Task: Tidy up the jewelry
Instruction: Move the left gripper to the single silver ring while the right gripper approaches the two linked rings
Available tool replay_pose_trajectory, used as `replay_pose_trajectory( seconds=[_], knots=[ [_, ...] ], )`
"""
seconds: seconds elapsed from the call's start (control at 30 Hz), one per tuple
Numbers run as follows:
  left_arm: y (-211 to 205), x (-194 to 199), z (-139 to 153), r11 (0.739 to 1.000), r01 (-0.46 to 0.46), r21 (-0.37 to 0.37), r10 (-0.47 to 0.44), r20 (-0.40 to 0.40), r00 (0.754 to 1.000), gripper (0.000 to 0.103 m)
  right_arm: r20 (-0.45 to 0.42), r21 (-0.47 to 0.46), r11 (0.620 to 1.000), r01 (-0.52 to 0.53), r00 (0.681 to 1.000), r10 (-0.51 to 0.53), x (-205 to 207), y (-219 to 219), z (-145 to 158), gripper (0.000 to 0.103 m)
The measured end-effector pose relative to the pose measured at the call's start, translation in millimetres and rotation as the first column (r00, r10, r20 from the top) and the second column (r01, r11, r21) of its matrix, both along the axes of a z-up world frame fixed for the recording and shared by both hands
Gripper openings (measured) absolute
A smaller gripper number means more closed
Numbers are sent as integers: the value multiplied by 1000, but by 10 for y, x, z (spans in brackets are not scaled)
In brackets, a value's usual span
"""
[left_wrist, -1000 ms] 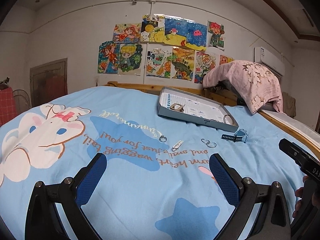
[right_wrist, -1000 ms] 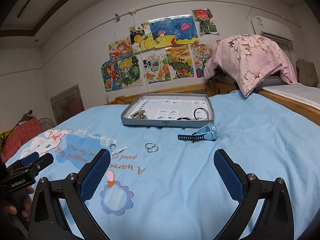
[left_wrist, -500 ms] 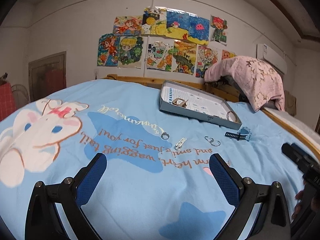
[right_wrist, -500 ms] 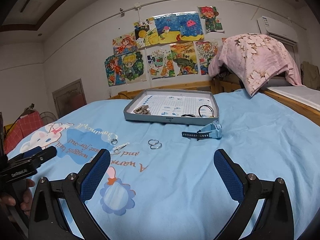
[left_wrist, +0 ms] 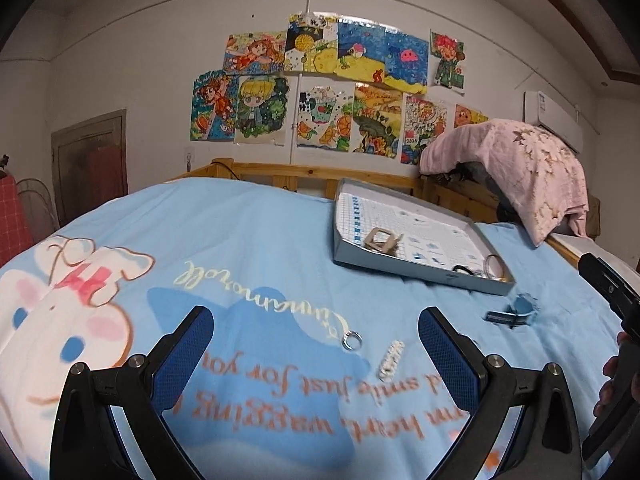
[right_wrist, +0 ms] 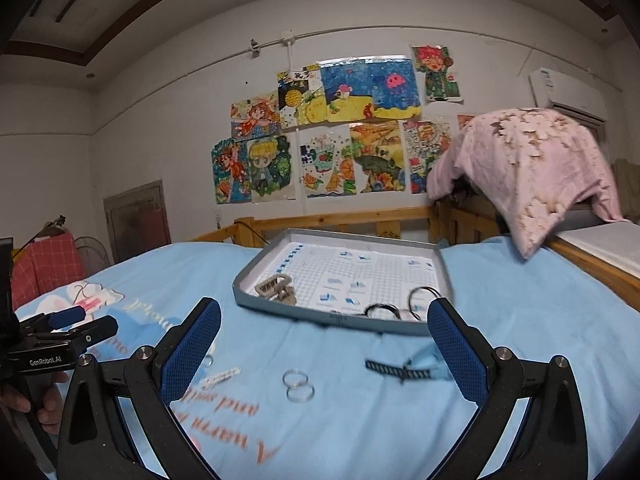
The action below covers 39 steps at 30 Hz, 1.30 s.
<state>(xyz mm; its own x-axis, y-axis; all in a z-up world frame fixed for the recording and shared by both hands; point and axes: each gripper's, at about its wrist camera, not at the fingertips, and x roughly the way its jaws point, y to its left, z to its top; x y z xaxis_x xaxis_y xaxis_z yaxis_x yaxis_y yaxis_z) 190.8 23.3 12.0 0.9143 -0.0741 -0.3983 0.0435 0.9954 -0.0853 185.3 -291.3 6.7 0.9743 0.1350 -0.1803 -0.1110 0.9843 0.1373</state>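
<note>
A grey tray (left_wrist: 416, 270) (right_wrist: 248, 280) lies on the blue bedspread and holds a metal buckle piece (left_wrist: 380, 240) (right_wrist: 276, 288) and dark and silver rings (right_wrist: 400, 308). On the bedspread in front of it lie a silver ring (left_wrist: 351, 340), a small white chain piece (left_wrist: 391, 360) (right_wrist: 221, 377), a pair of linked rings (right_wrist: 298, 386) and a blue watch (left_wrist: 516, 312) (right_wrist: 408, 368). My left gripper (left_wrist: 316, 356) is open and empty, just short of the ring and chain. My right gripper (right_wrist: 324, 356) is open and empty above the linked rings and watch.
A wooden bed rail (right_wrist: 340, 220) runs behind the tray. A pink blanket (right_wrist: 532, 176) drapes over something at the right. A red basket (right_wrist: 40, 268) and a door (left_wrist: 92, 168) are at the left. The left gripper's body (right_wrist: 60, 340) shows in the right wrist view.
Both grippers have moved forward and lower toward the jewelry on the bedspread. The tray and loose pieces look larger and nearer. Both stay open.
</note>
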Motion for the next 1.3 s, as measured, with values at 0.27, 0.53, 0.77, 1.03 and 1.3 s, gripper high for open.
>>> replay_pose_trajectory(
  seconds=[0.27, 0.53, 0.77, 1.03, 1.3],
  knots=[
    [95, 334, -202, 998, -25, -63, 26, 1, 1000, 103, -30, 21, 999, -24, 999, 24, 459, -17, -309, 101],
    [69, 432, -413, 996, 37, -81, -40, -32, 999, 100, -132, 17, 998, -54, 990, 56, 569, 16, -595, 101],
    [-4, 560, -580, 991, 109, -81, -118, -110, 987, 76, -212, 38, 994, -105, 971, 110, 630, -14, -791, 86],
    [-111, 660, -680, 979, 185, -81, -196, -165, 967, 52, -257, 22, 989, -144, 956, 144, 675, 87, -882, 70],
    [-184, 748, -772, 965, 246, -94, -261, -215, 941, 38, -282, -26, 984, -176, 946, 162, 697, 221, -913, 67]
  ],
)
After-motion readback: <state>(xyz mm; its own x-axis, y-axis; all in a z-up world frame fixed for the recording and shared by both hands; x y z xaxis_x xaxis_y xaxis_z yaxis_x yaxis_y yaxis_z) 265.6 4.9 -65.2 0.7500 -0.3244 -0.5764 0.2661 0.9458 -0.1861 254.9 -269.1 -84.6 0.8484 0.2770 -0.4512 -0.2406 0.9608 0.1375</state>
